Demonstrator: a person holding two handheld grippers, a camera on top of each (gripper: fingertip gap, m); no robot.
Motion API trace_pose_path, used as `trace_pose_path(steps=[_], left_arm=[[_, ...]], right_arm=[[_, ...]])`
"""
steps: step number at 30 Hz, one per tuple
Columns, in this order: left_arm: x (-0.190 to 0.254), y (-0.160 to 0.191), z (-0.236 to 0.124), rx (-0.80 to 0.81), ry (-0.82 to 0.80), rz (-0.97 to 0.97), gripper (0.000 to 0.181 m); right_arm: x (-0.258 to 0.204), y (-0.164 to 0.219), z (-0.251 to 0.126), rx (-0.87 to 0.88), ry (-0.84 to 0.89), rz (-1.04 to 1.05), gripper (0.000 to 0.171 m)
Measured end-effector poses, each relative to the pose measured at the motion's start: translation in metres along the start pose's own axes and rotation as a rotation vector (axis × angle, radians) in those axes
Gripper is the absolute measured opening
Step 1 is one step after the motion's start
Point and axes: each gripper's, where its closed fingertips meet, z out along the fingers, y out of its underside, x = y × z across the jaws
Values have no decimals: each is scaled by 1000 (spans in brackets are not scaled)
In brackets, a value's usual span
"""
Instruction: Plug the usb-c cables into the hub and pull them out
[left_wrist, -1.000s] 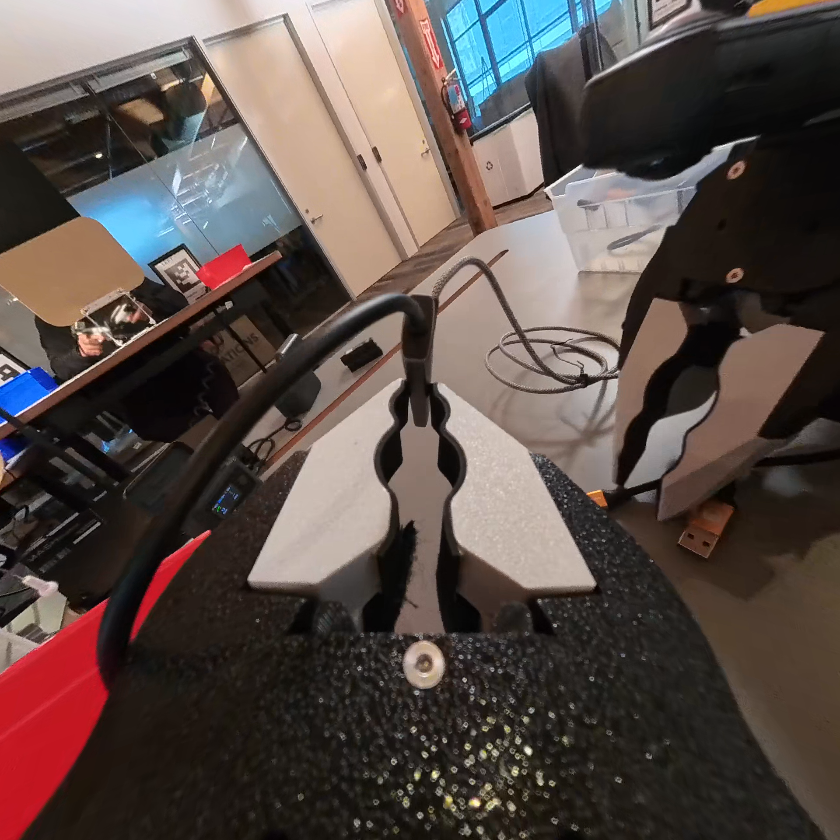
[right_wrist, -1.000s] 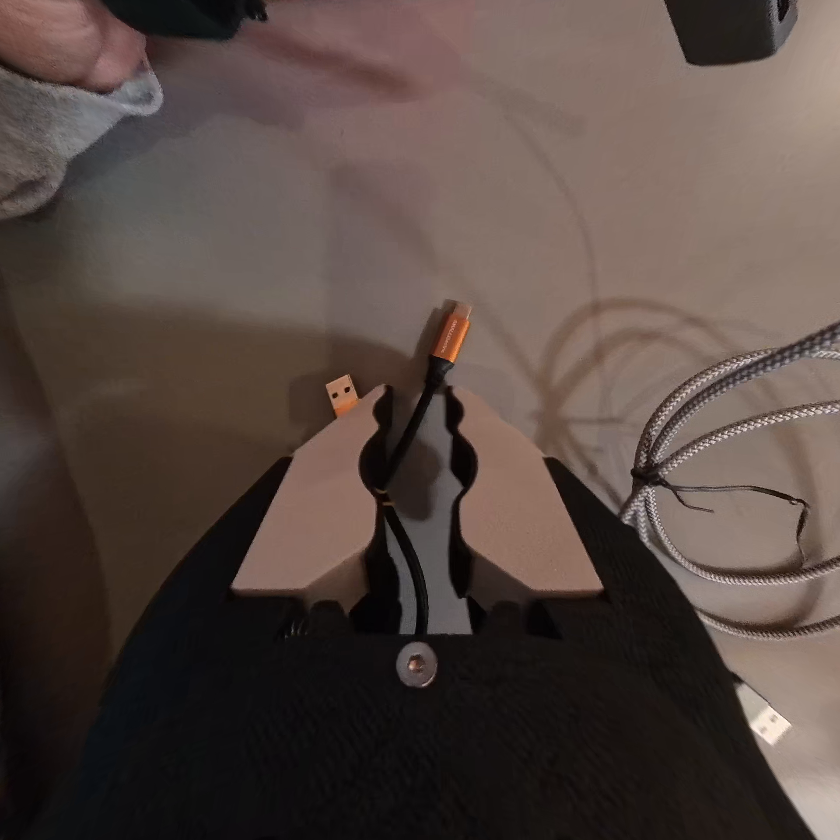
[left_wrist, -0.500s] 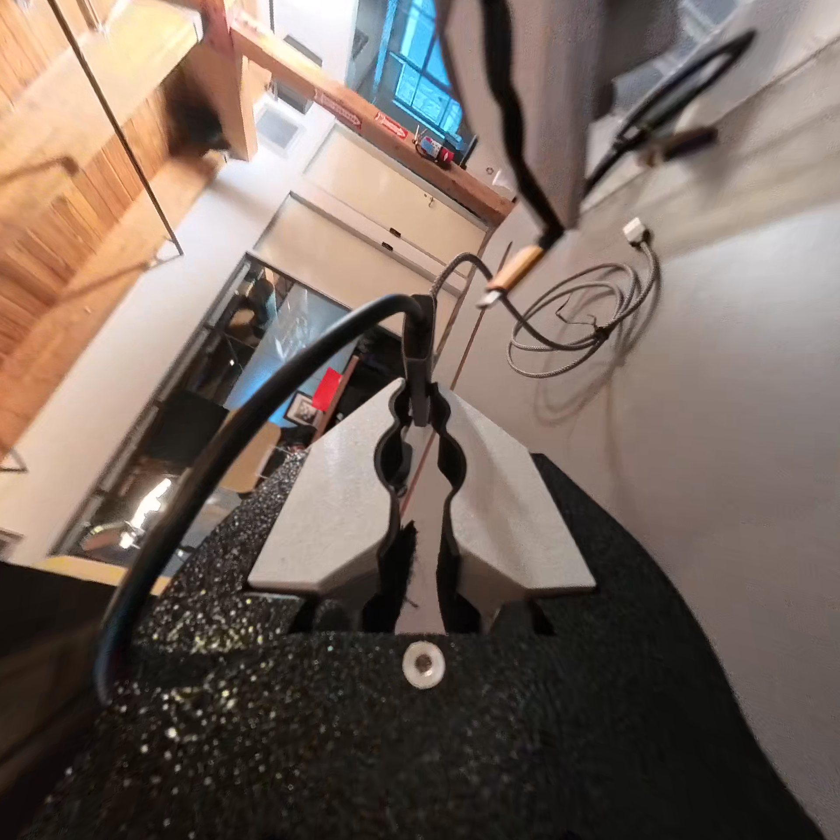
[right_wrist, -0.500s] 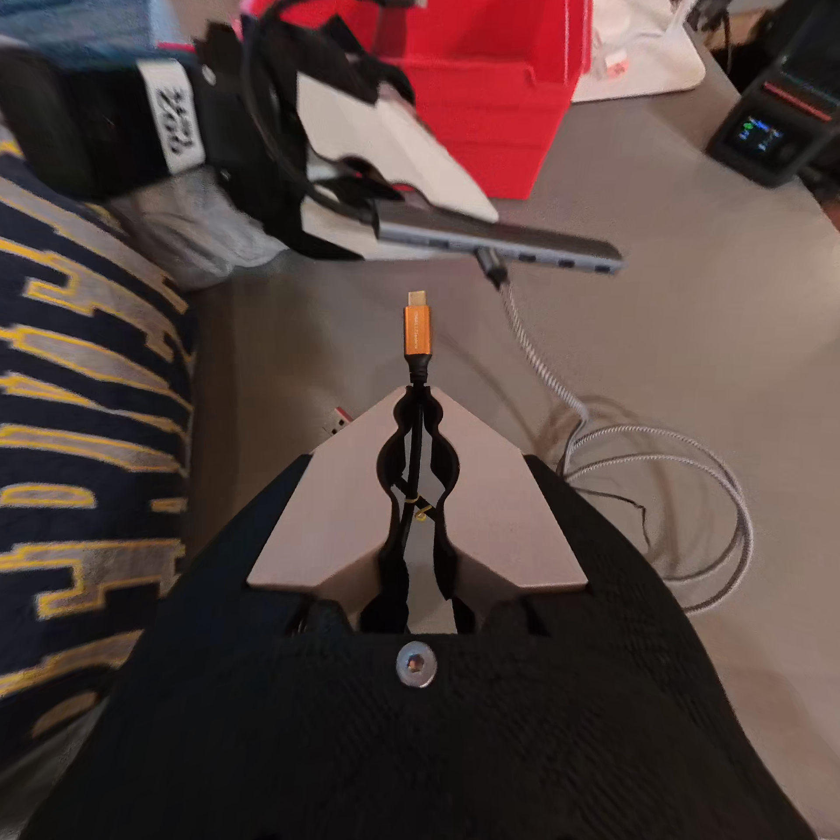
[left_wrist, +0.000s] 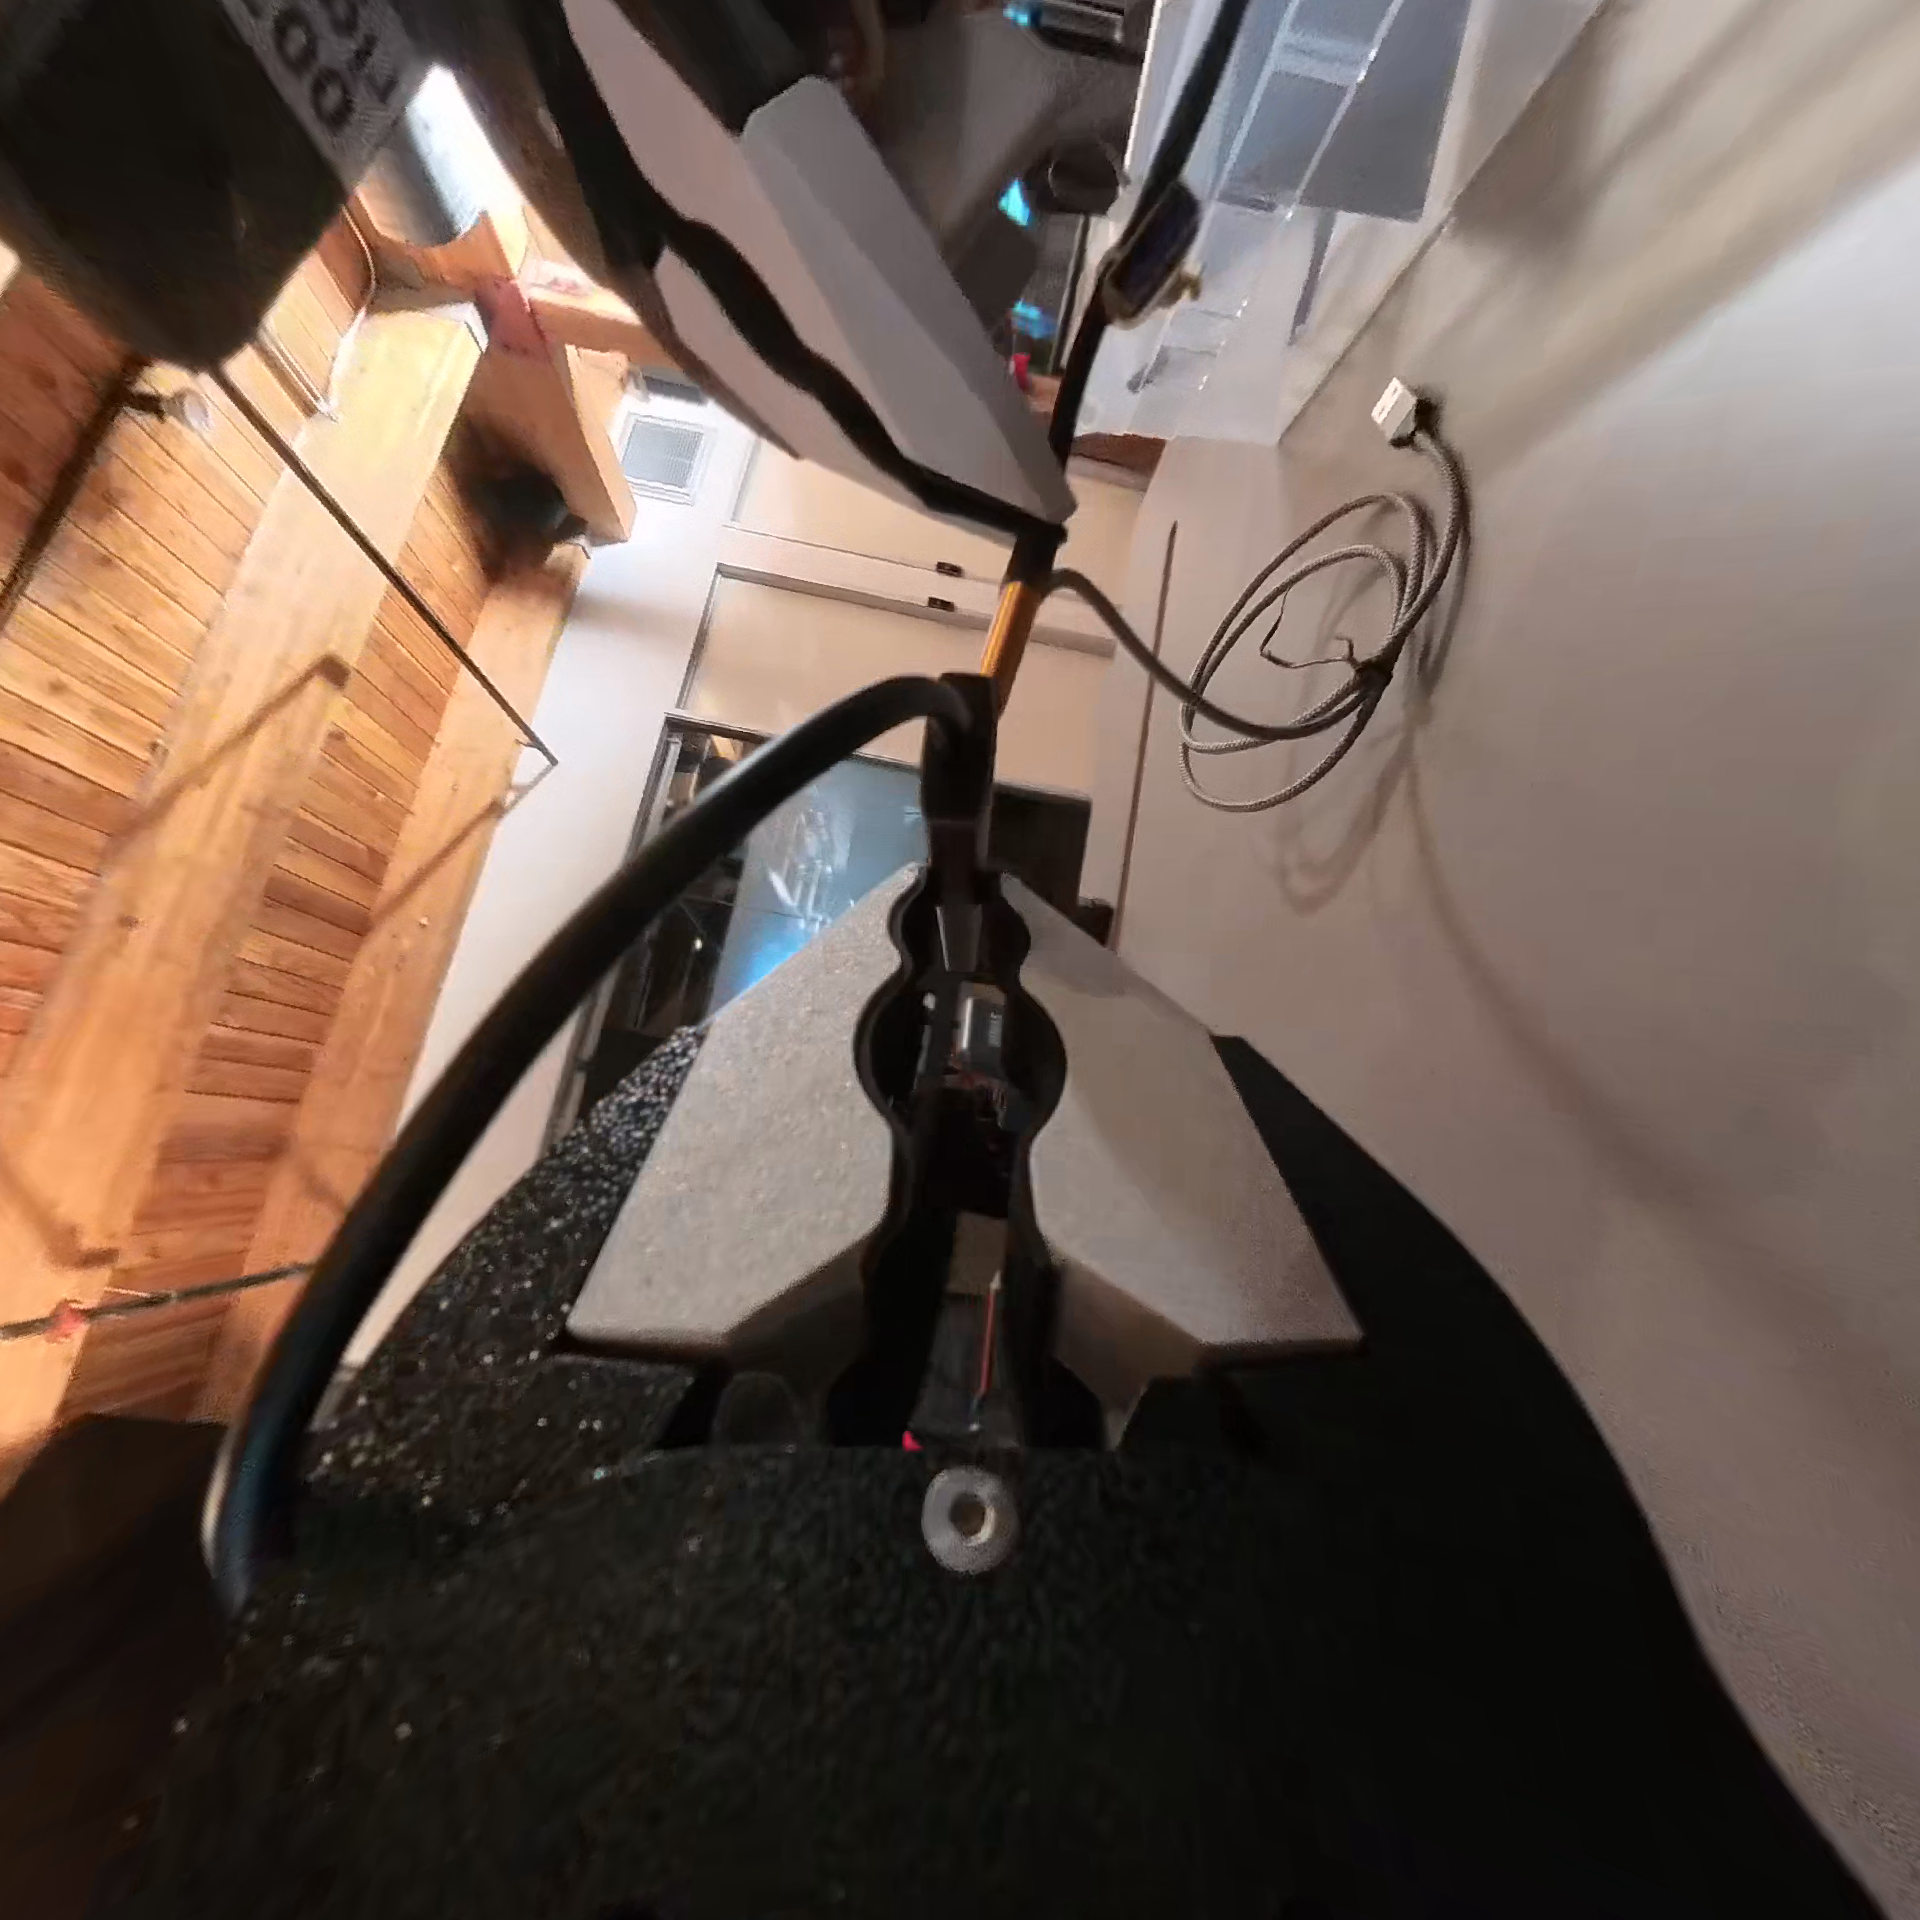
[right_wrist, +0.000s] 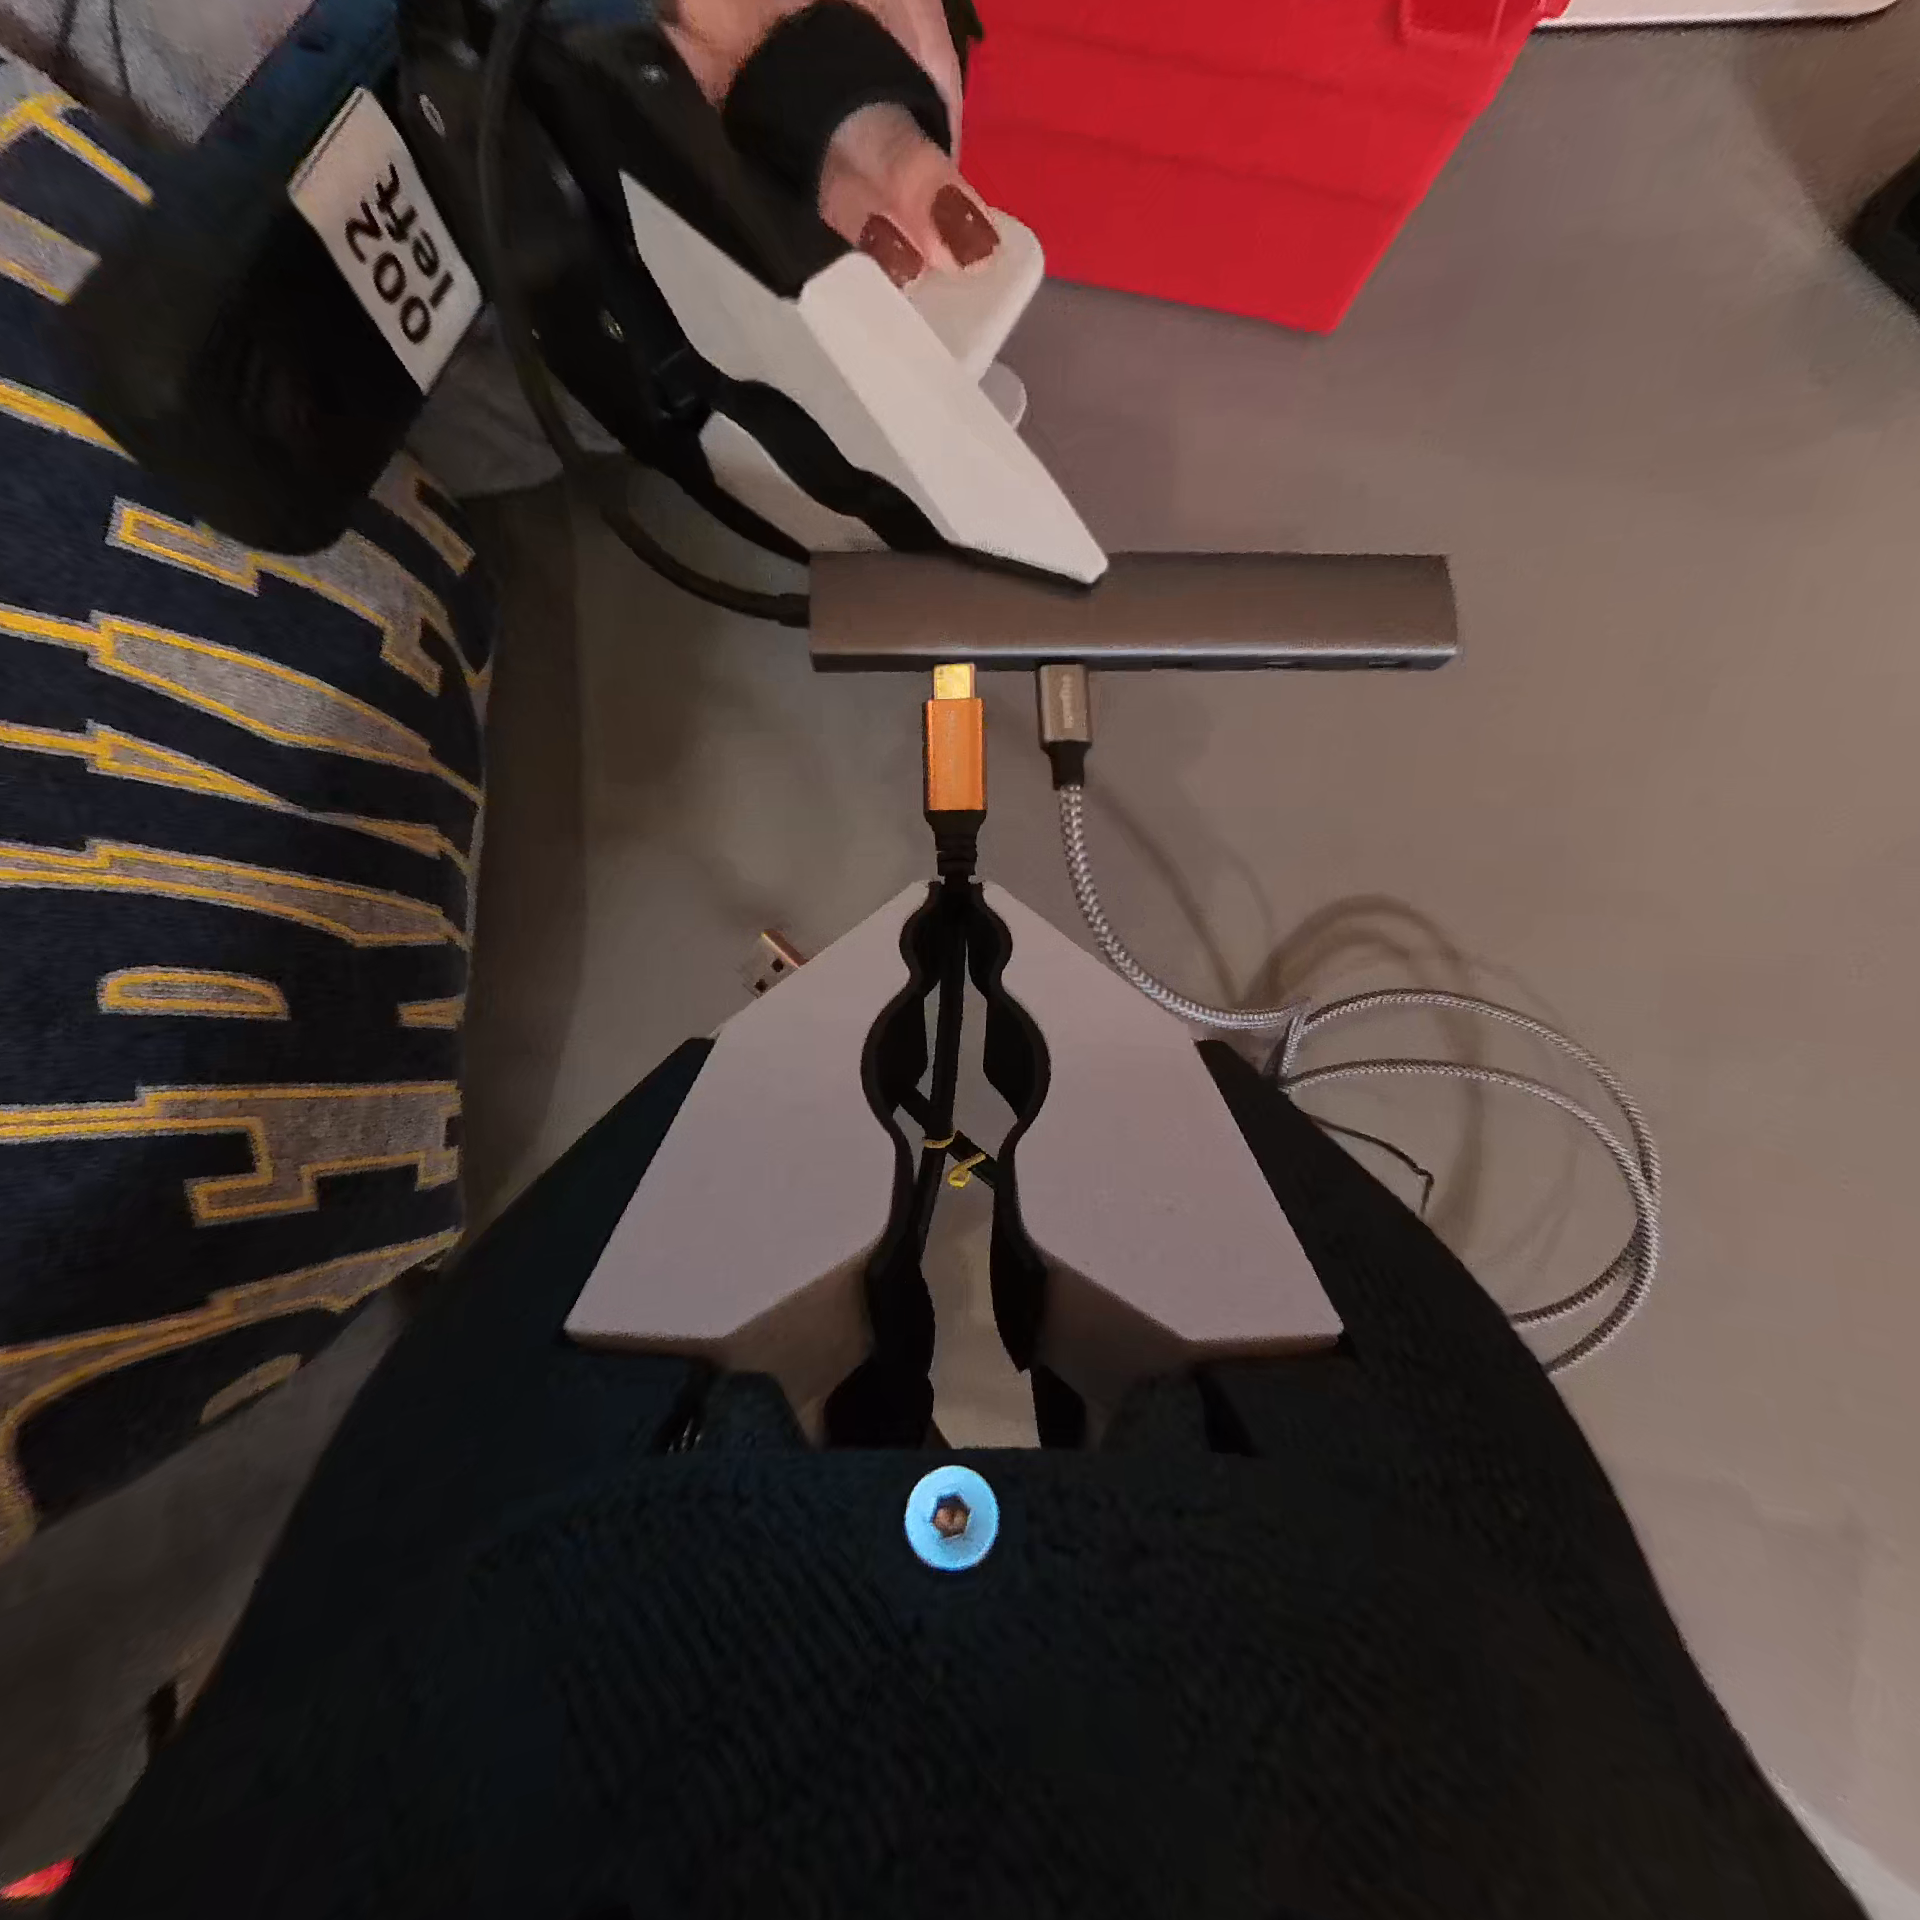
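Note:
In the right wrist view my right gripper (right_wrist: 954, 894) is shut on a black cable just behind its orange usb-c plug (right_wrist: 954, 753). The plug's metal tip meets the front edge of the grey hub (right_wrist: 1247, 613). My left gripper (right_wrist: 1039, 551) is shut on the hub's left part from above. A grey usb-c plug (right_wrist: 1065, 712) with a braided cable sits in the port to the right. In the left wrist view my left gripper (left_wrist: 961, 883) holds the hub (left_wrist: 956, 790) edge-on, and the right gripper (left_wrist: 1049, 514) brings the orange plug (left_wrist: 1013, 623) to it.
The braided cable's coil (right_wrist: 1507, 1143) lies on the grey table (right_wrist: 1558, 831) to the right; it also shows in the left wrist view (left_wrist: 1330, 665). An orange usb-a plug (right_wrist: 774, 961) lies by my right gripper. A red bin (right_wrist: 1226, 156) stands behind the hub. Patterned clothing fills the left.
My right gripper closed on the orange-plug cable, lifted it off the table and brought the plug up to the hub. The left gripper tilted, still holding the hub.

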Motion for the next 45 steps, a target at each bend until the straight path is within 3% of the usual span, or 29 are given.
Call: trace_pose_path(steps=[15, 26, 37, 45], left_arm=[[7, -9, -2, -4, 33, 88, 7], [29, 3, 5, -64, 195, -167, 10], [48, -2, 0, -66, 257, -114, 7], [52, 11, 5, -160, 262, -151, 7]], right_arm=[[-12, -3, 1, 20, -228, 78, 2], [16, 6, 17, 40, -67, 130, 2], [12, 13, 25, 66, -130, 135, 1], [12, 12, 37, 52, -88, 106, 1]])
